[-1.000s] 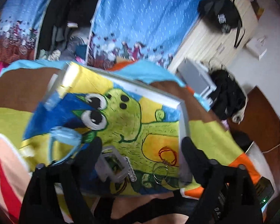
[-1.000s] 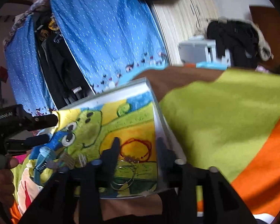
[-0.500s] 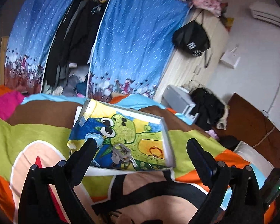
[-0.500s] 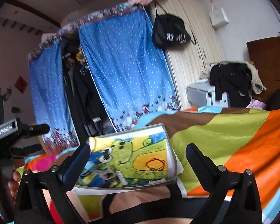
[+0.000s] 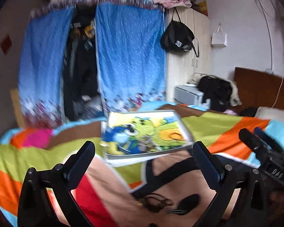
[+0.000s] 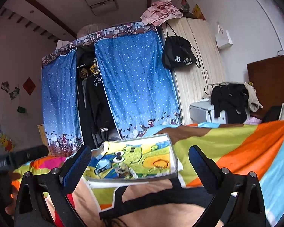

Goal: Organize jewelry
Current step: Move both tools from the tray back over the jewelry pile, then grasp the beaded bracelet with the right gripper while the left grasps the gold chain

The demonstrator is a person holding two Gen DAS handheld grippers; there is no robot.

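Jewelry (image 6: 126,171) lying in cartoon-lined tray (image 6: 173,152) on bedspread (image 6: 227,147)

Cartoon-printed tray (image 6: 172,151) flat on bedspread, small jewelry pieces (image 6: 126,171) inside

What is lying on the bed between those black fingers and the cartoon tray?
Only bare bedspread separates the right gripper from the tray, seen in the right wrist view. Nothing sits between its open fingers.
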